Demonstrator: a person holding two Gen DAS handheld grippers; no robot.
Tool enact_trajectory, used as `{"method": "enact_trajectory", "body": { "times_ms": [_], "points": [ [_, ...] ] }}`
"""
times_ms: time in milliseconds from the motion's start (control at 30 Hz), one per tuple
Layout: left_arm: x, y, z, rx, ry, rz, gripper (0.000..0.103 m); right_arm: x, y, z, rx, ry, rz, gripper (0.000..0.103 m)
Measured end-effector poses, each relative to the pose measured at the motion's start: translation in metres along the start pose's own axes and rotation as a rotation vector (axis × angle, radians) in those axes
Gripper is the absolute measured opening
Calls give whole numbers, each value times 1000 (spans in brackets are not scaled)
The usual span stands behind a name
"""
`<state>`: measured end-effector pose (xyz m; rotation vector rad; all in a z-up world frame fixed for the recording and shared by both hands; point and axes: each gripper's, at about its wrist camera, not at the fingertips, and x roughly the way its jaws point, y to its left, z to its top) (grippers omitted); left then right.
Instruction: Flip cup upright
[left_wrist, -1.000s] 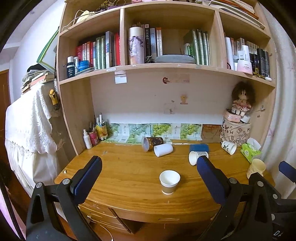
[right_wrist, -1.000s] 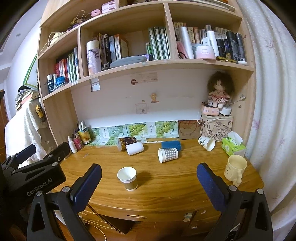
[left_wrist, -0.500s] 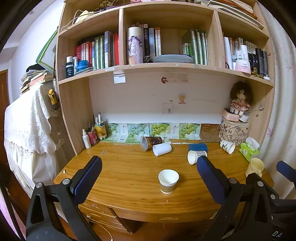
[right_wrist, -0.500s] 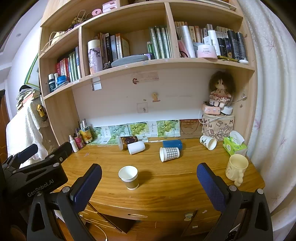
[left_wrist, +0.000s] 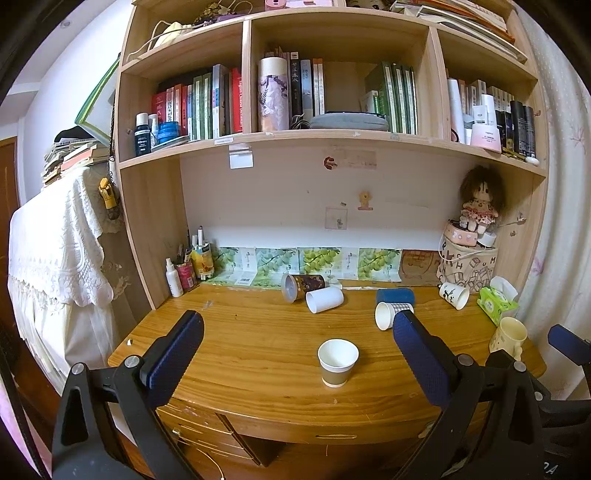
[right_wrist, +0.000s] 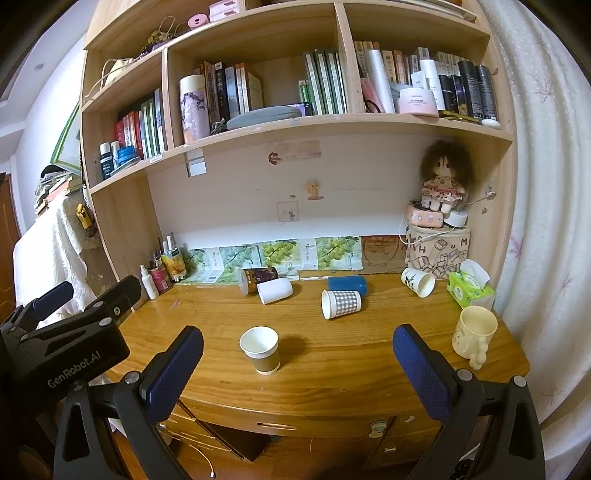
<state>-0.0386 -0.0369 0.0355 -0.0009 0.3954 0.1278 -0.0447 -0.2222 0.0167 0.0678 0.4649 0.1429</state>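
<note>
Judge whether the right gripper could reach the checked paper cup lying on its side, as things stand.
Probably yes. The right gripper is open, and the checked cup lies apart from the blue cup behind it, with bare desk between gripper and cup.

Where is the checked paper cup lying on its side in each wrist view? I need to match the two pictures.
Left wrist view: the checked cup lies right of centre, its body partly hidden behind the right pad of the left tongs.
Right wrist view: the checked cup lies just above centre, in full view, mouth facing left.
Shared landmark: the blue cup lying just behind it.
</note>
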Motion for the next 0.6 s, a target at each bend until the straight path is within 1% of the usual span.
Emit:
{"method": "enact_trajectory", "body": {
  "times_ms": [600],
  "points": [
    [-8,-1,1,-5,-4,4,102,0,-3,-3,5,12,8,103]
  ]
}}
